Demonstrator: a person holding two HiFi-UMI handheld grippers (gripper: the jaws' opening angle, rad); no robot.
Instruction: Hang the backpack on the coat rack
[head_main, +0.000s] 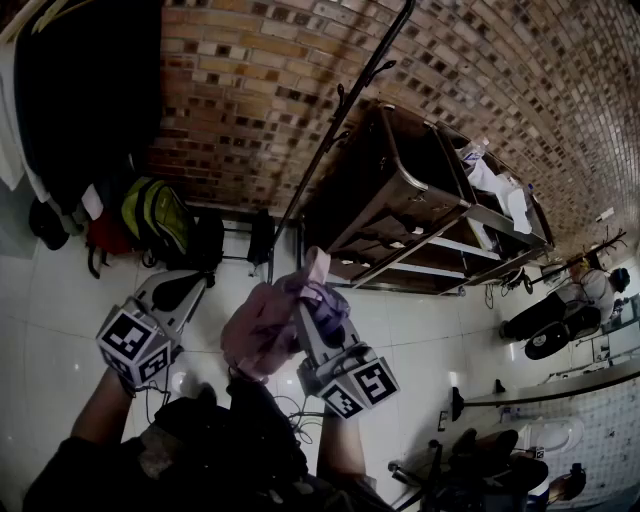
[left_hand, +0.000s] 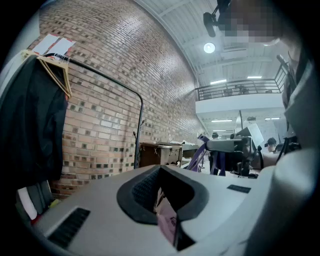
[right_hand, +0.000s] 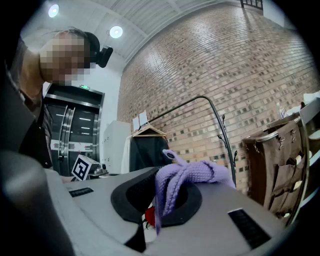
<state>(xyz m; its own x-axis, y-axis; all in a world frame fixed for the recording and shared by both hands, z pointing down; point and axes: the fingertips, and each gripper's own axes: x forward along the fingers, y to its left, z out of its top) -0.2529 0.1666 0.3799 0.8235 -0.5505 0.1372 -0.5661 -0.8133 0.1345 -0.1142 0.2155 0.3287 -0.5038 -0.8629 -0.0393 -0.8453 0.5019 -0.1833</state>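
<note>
A pink backpack (head_main: 258, 330) hangs between my two grippers above the white floor. My right gripper (head_main: 308, 303) is shut on its lilac knitted strap (right_hand: 192, 172), which bunches out of the jaws' notch (right_hand: 165, 187). My left gripper (head_main: 197, 285) sits just left of the bag, jaws together, with a scrap of pink printed fabric (left_hand: 167, 220) pinched in the slit. The coat rack (head_main: 335, 130) is a black pole with hooks against the brick wall ahead of both grippers; the pole (left_hand: 139, 130) shows in the left gripper view, and its hooks (right_hand: 223, 122) stand apart from the strap.
A brown cart (head_main: 400, 180) stands right of the rack. Green, red and black bags (head_main: 155, 215) lie on the floor at the wall's foot. A black coat (left_hand: 30, 130) hangs on a wooden hanger at the rail's far end. Cables (head_main: 290, 410) trail by my feet.
</note>
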